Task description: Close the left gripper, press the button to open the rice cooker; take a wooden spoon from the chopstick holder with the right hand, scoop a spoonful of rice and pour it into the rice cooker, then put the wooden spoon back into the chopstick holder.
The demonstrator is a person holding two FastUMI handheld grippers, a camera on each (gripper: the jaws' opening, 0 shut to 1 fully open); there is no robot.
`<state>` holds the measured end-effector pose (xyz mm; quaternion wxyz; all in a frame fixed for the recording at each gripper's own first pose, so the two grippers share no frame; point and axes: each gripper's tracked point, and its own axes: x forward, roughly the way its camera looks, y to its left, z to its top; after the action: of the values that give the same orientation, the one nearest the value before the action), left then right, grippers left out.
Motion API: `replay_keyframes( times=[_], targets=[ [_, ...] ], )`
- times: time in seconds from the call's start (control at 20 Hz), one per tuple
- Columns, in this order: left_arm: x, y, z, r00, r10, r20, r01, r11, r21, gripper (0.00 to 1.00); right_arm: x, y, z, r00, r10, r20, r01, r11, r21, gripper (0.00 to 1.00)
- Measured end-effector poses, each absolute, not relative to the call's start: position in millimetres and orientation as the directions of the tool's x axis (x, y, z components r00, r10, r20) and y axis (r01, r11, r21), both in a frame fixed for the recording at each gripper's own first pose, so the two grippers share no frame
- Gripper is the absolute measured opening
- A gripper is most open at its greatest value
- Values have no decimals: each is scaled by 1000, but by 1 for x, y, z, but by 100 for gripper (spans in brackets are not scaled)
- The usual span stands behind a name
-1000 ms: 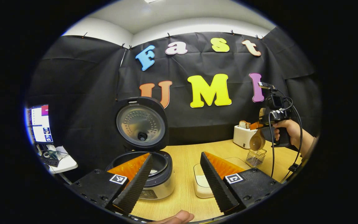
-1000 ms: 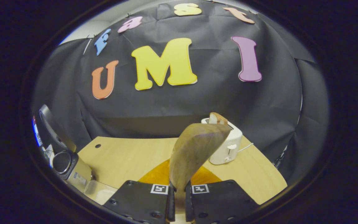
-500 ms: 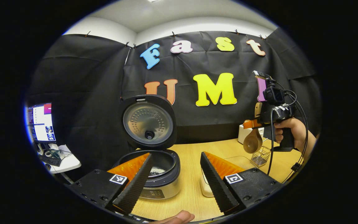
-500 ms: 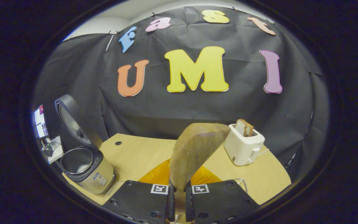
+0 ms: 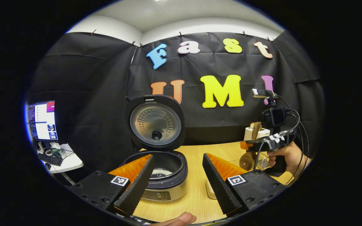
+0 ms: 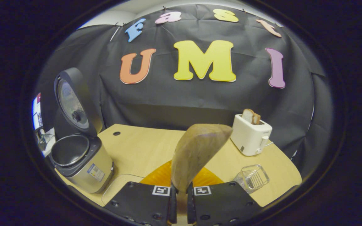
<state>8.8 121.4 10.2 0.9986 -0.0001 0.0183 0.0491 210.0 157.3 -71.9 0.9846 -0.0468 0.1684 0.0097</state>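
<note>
My right gripper [image 6: 181, 201] pinches the spoon [image 6: 196, 150] low, my left gripper [image 5: 178, 175] gapes empty; scooping could twist it loose over the counter [image 6: 137, 150].

bare table [image 6: 137, 150] lies between rice cooker [image 6: 82, 163] (lid upright) and toaster [image 6: 251, 136], chopstick holder [image 6: 252, 179].

Left tool [image 5: 178, 179] spread wide, nothing between its fingers. Just ahead on the wooden surface [image 5: 196, 201], the rice cooker [image 5: 165, 175] stands lid up, rice showing inside. Far to its right, the right tool [image 5: 247, 146] carries the wooden spoon [image 5: 246, 160].
</note>
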Motion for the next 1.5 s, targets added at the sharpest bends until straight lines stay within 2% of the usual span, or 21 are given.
replay_keyframes(
  times=[0.35,0.6,1.25,1.5],
  targets=[
    [9,119,9,995,95,-38,-94,995,24,98,207,141,-109,937,-160,-310,94,972,-217,13],
    [9,123,6,993,108,-46,-106,994,38,98,205,144,-119,935,-203,-290,147,968,-204,13],
    [8,134,4,991,123,-58,-122,992,26,98,170,233,-138,930,-34,-366,-5,995,-104,12],
    [9,136,4,991,119,-56,-119,993,4,98,159,247,-135,923,27,-383,-28,1000,5,12]
  ],
)
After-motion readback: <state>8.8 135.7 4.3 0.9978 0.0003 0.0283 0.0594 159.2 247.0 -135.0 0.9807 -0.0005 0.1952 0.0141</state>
